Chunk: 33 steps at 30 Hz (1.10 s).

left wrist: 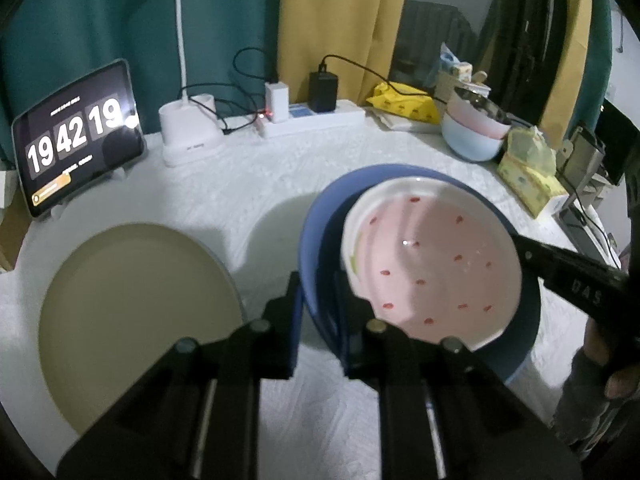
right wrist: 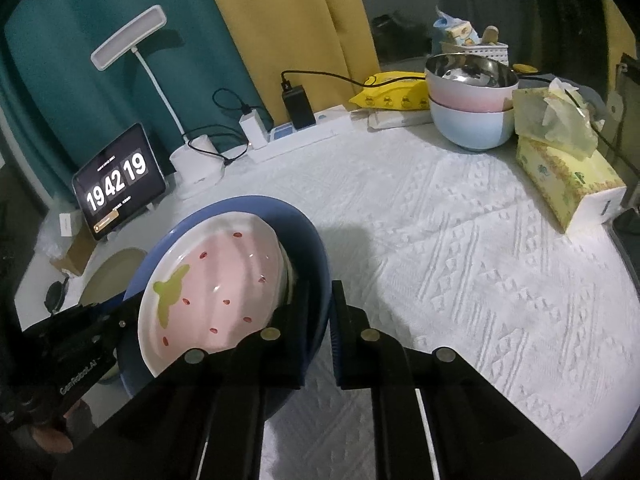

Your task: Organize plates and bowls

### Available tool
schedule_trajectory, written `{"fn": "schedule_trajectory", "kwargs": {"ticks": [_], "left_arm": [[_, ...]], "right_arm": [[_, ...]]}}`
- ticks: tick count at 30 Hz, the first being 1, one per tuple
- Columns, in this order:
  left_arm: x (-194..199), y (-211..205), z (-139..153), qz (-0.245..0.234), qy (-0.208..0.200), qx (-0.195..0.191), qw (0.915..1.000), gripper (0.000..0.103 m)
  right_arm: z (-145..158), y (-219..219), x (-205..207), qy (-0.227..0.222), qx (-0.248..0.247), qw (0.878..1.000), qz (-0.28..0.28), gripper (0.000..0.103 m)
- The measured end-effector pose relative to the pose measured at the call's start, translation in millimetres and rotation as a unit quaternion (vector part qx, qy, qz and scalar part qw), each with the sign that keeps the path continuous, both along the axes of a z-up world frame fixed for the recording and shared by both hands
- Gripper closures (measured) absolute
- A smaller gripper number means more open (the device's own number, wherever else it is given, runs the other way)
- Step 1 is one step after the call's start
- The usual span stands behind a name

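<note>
Gripping opposite rims of the blue plate (left wrist: 316, 236), the left gripper (left wrist: 318, 300) and right gripper (right wrist: 322, 312) hold it, carrying a tilted strawberry plate (right wrist: 224, 292), above the tablecloth (right wrist: 460, 260).

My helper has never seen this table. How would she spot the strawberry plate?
On the white tablecloth, find the blue plate held by both grippers. The strawberry plate lies in it. It alone is pink with red seed marks and a green leaf; the beige plate nearby is plain.
</note>
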<state>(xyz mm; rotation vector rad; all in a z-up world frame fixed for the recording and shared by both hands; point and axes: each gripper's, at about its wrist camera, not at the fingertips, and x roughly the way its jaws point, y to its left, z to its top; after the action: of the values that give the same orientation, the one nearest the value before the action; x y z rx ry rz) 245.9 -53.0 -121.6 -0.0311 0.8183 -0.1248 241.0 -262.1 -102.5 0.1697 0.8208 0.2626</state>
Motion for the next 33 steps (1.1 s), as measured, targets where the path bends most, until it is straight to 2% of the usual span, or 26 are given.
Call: {"fn": "schedule_trajectory", "kwargs": {"ticks": [4,17,33], "left_arm": [[-2,-3,0,-0.005,0.003,-0.001,1.0,0.09],[-16,3,21,-0.003,-0.024,-0.008,0.9997,0.09],[-32,42,42,0.031,-0.051,-0.02,0.998,0.09]], "right_arm": [[7,-1,-4,-0.01,-0.003,1.0,-0.005,0.093],[28,7,-14,-0.027,-0.003,1.0,-0.004,0.093],[50,49,-16,-0.045,-0.013,0.998,0.032,0.093]]}}
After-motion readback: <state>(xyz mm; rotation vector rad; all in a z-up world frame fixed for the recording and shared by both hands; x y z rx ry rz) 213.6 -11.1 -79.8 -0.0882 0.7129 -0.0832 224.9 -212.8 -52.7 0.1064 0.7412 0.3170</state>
